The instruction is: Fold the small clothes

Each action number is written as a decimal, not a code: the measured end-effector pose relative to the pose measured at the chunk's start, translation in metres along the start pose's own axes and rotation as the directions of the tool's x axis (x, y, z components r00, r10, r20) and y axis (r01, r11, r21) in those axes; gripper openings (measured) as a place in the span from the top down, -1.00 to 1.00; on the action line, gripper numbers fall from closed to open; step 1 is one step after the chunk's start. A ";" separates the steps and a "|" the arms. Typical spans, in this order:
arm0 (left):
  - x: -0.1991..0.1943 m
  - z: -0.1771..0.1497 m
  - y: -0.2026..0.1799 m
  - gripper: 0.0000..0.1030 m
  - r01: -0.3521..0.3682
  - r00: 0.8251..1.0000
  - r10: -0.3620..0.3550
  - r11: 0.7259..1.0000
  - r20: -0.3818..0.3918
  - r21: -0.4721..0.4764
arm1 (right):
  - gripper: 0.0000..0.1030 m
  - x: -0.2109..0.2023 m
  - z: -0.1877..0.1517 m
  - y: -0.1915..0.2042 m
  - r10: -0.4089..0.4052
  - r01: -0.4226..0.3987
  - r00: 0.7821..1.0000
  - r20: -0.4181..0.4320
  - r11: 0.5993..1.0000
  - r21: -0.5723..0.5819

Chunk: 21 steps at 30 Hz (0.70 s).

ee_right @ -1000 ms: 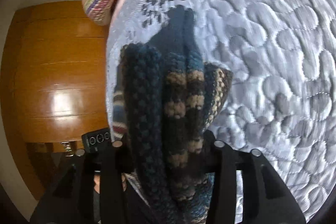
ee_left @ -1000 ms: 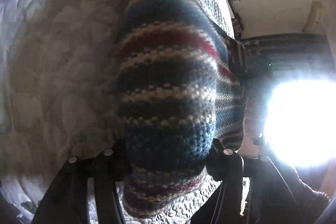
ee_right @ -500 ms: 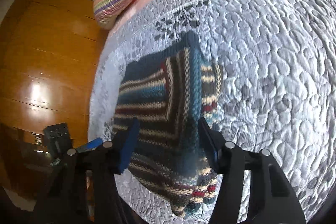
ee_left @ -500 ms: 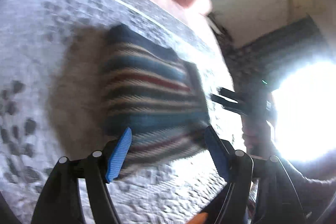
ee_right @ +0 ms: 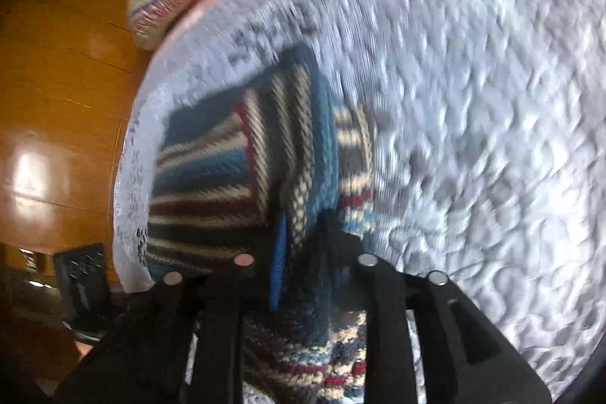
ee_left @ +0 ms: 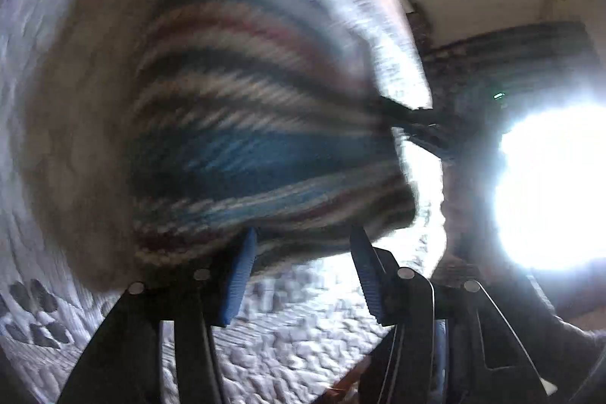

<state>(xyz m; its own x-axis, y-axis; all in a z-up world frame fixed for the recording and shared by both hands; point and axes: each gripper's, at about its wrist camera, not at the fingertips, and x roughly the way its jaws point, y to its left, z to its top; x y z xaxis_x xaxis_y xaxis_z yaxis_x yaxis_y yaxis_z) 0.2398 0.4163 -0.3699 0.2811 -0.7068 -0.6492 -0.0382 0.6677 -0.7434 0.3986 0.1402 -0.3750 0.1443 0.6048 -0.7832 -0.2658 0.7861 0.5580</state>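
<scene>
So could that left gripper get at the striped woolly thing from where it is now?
Probably yes. The left gripper stands open, and the striped knit lies on the quilt right ahead, its near edge between the fingertips. Nothing blocks the way. The picture is blurred, so contact is unclear.

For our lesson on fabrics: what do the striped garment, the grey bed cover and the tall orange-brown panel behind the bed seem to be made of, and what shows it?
Striped garment: chunky knit, probably wool or acrylic yarn; visible stitch rows, matte.
Bed cover: quilted fabric, slightly shiny; puffed, stitched cells.
Orange-brown panel: likely lacquered wood or laminate; a glossy light reflection shows on it.
</scene>
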 end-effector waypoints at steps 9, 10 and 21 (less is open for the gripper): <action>-0.020 0.095 0.012 -0.09 -0.068 0.989 0.069 0.998 0.128 -0.011 | 0.52 0.006 0.020 0.023 0.002 -0.006 0.999 -0.041 0.997 -0.083; -0.013 0.099 0.015 -0.08 -0.088 0.989 0.089 0.996 0.116 -0.012 | 0.53 0.016 0.020 0.022 -0.003 -0.002 0.998 -0.061 0.997 -0.079; -0.024 0.080 0.002 0.02 -0.067 0.993 0.062 0.997 0.096 0.045 | 0.75 -0.004 0.006 0.021 -0.019 0.006 0.996 -0.088 0.990 -0.143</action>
<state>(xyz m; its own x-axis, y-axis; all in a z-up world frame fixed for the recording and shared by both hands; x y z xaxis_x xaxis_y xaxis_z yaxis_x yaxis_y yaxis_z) 0.3099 0.4531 -0.3427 0.3686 -0.6382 -0.6759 -0.0132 0.7234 -0.6903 0.3981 0.1552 -0.3586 0.0654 0.5763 -0.8146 -0.3988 0.7634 0.5081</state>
